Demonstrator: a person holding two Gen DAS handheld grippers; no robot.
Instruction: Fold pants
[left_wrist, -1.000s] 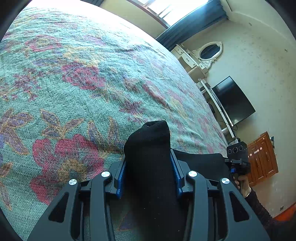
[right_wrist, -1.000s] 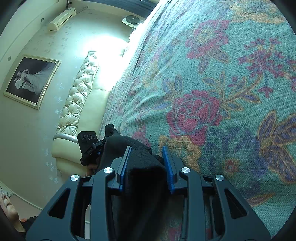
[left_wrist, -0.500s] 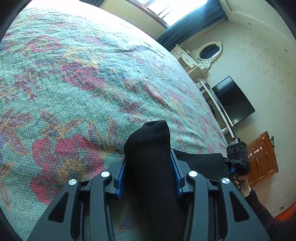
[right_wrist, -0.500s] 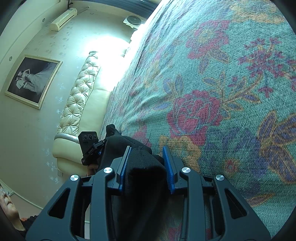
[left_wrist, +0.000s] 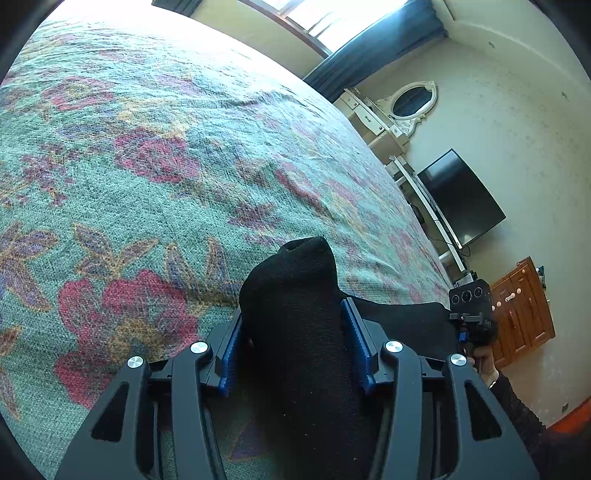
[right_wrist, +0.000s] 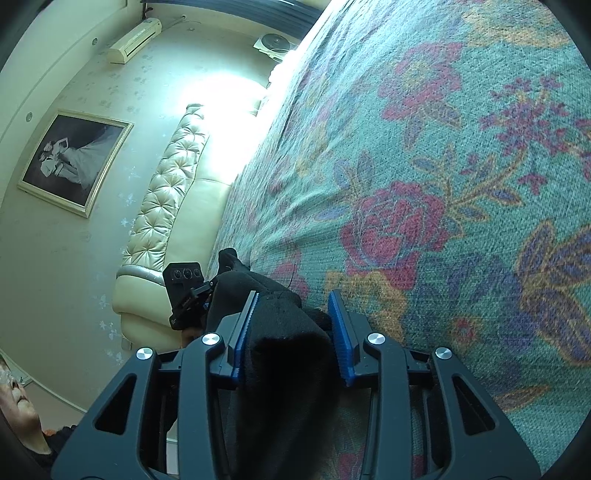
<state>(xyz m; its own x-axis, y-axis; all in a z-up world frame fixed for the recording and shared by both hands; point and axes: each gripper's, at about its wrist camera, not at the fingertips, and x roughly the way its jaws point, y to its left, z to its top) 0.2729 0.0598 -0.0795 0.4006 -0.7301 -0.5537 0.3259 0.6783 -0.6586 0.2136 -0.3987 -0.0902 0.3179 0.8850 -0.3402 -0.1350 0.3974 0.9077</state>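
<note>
The black pants (left_wrist: 295, 314) are bunched between the blue pads of my left gripper (left_wrist: 291, 317), which is shut on them just above the floral bedspread (left_wrist: 147, 166). The cloth runs right toward my other gripper (left_wrist: 471, 314). In the right wrist view my right gripper (right_wrist: 291, 317) is shut on another bunch of the black pants (right_wrist: 284, 350). The cloth stretches left to the left gripper (right_wrist: 184, 291). Most of the pants is hidden behind the fingers.
The teal bedspread (right_wrist: 443, 184) with red flowers fills both views. A cream tufted headboard (right_wrist: 166, 192) and a framed picture (right_wrist: 74, 158) stand beyond one side. A dark TV (left_wrist: 461, 199), a mirror dresser (left_wrist: 406, 103) and a wooden cabinet (left_wrist: 524, 306) line the other wall.
</note>
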